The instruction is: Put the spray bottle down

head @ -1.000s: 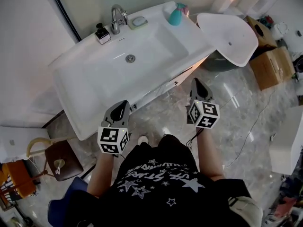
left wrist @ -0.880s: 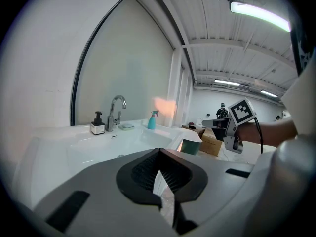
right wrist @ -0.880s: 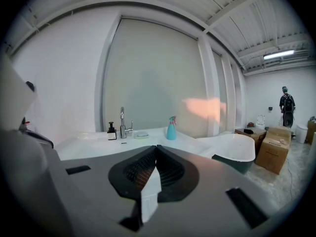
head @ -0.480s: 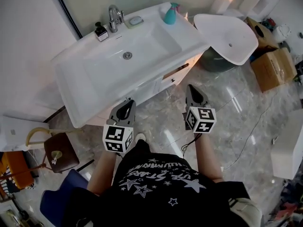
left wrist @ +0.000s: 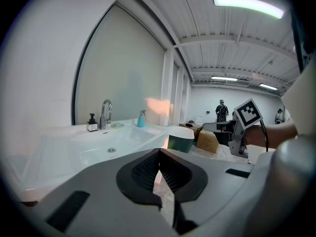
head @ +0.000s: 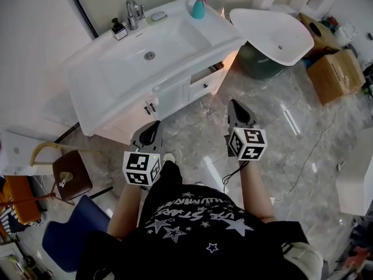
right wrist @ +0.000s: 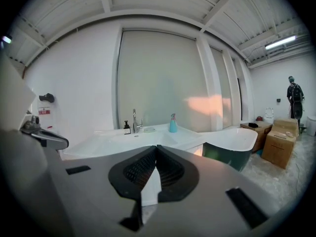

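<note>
Spray bottle (head: pixel 199 7), teal, stands upright on back right corner of white sink desk (head: pixel 84 95), well apart from both tongs. L tongs (head: pixel 152 128) & R tongs (head: pixel 238 108) held out ahead of person, side by side, aimed twd desk, tipped slightly down, over marble floor (head: pixel 198 127). Both pinched together, nothing in them. Faucet (head: pixel 133 9), soap pump (head: pixel 119 29) & dish (head: pixel 156 17) along desk back. Drawer (head: pixel 207 73) under desk ajar. White tub (head: pixel 274 37) just right of desk, cardboard box (head: pixel 333 72) beyond.
</note>
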### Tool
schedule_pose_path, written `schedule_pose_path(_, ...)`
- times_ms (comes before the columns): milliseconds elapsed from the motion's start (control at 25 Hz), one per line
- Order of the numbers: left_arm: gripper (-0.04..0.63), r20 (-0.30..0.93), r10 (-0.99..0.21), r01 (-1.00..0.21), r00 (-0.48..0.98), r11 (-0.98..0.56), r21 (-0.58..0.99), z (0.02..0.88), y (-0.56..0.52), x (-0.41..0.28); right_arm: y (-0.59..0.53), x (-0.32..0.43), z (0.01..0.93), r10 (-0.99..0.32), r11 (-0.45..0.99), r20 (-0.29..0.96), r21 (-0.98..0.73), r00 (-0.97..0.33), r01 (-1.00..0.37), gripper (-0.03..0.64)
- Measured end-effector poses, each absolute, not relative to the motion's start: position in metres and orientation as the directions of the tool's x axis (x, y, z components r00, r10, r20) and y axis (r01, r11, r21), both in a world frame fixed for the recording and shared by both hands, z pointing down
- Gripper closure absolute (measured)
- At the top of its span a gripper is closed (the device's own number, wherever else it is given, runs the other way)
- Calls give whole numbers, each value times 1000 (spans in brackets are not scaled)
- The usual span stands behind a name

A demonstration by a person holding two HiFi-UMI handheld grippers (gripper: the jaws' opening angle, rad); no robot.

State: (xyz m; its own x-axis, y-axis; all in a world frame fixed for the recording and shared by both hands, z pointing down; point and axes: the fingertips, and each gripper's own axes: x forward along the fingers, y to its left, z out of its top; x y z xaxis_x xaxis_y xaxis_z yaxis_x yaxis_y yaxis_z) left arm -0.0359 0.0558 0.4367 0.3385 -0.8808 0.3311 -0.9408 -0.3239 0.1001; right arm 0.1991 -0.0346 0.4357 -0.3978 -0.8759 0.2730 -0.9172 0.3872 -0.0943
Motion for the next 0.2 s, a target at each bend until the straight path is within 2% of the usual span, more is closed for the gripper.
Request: schedule_pose_path(200, 580, 326, -878, -936, 351, -336, 101, 439, 101, -4, 18, 224, 439, -869, 403, 269, -102, -415, -910, 604)
